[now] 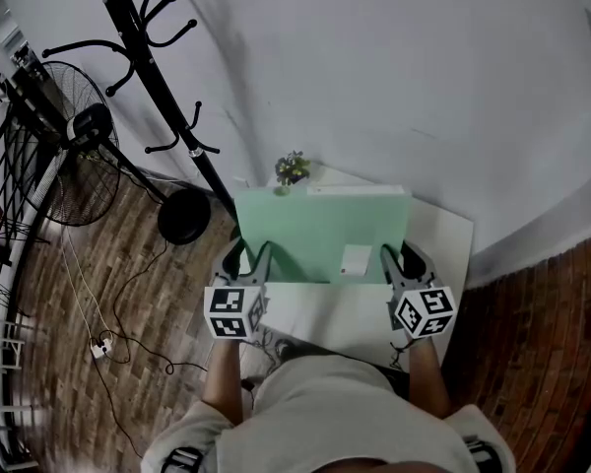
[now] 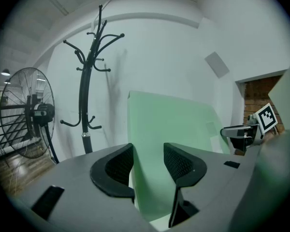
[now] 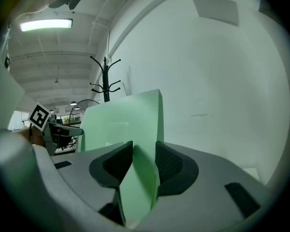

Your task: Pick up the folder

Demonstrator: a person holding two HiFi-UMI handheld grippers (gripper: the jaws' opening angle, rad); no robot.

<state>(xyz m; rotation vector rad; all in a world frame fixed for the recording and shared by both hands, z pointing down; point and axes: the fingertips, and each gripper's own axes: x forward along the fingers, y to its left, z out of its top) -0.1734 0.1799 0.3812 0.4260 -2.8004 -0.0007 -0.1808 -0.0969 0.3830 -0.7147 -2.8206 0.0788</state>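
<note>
— Where are the grippers?
— Low centre of the head view, level with each other: left gripper (image 1: 248, 256) left of centre, right gripper (image 1: 402, 258) right of centre. The left forearm (image 1: 223, 372) and right forearm (image 1: 426, 368) reach up-frame behind them.
— And the jaws?
— Each pair is clamped on one side edge of the green folder (image 1: 320, 230).

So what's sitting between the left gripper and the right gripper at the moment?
The green folder spans that gap: the left gripper clamps one side edge, the right gripper the other. The head view shows it best.
</note>
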